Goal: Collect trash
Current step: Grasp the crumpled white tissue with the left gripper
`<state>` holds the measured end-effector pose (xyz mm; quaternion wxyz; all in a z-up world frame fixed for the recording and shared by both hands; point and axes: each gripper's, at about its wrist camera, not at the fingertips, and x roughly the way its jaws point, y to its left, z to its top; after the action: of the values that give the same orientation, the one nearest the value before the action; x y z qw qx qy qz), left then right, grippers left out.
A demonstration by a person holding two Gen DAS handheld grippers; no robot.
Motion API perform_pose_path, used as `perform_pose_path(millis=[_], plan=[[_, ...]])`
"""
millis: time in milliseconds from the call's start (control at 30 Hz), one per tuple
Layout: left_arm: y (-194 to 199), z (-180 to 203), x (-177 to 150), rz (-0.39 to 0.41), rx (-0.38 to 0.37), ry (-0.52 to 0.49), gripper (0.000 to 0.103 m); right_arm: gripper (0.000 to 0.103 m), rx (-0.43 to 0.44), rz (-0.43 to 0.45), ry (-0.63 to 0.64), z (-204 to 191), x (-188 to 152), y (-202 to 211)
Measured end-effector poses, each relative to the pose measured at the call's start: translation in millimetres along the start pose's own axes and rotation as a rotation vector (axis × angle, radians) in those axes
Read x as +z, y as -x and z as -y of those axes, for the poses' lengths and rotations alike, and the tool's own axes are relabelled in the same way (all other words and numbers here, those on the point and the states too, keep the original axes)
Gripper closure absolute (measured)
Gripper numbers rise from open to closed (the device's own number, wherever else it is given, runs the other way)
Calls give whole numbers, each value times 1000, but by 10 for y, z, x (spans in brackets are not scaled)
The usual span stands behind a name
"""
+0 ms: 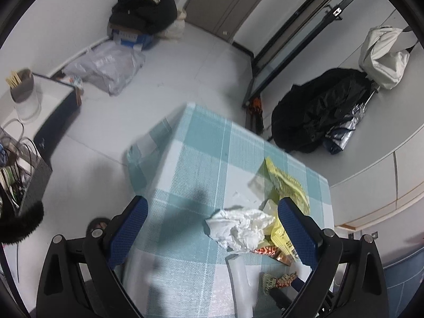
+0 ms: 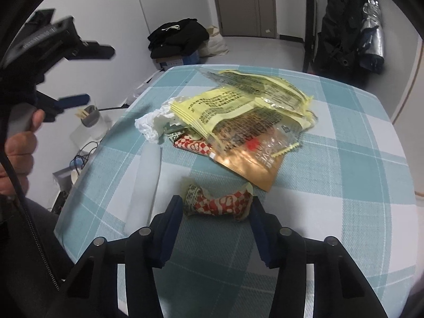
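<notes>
A trash pile lies on the teal checked tablecloth [image 2: 344, 180]: yellow printed wrappers [image 2: 238, 106], an orange pouch [image 2: 254, 169], crumpled white tissue [image 2: 153, 124] and a twisted red-and-white wrapper [image 2: 217, 204]. My right gripper [image 2: 216, 209] is open, its fingers on either side of the twisted wrapper. My left gripper [image 1: 212, 212] is open above the table, the white tissue [image 1: 241, 228] between its fingers and the yellow wrappers [image 1: 286, 182] by its right finger. The left gripper also shows in the right wrist view [image 2: 79, 76], raised at the left.
A clear plastic strip [image 2: 145, 180] lies near the table's left edge. A side table with a cup of sticks [image 1: 23, 90] stands left. Black clothes on boxes [image 1: 143, 13], a plastic bag [image 1: 106, 69] and a black coat [image 1: 318, 116] sit around the floor.
</notes>
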<state>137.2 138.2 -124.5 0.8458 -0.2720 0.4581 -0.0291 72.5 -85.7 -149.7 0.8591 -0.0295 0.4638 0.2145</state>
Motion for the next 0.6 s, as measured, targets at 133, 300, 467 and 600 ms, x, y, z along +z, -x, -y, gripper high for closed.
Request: perform_pose_path(millis=[133,300,467,600], plan=[[-216,25,-44,-78,-6,14,6,63,6,-7,-11,90,-12,32],[-403,129,-116,-132,31,-32,6,63,23,-8,-14,182,-31,93],[-421,193,-207,-111,77,-110,7,63,42,1,-29,292,-54,152],[-412,259,-286,-100,114,-203,22,63,62,5,-54,394,-51,166]])
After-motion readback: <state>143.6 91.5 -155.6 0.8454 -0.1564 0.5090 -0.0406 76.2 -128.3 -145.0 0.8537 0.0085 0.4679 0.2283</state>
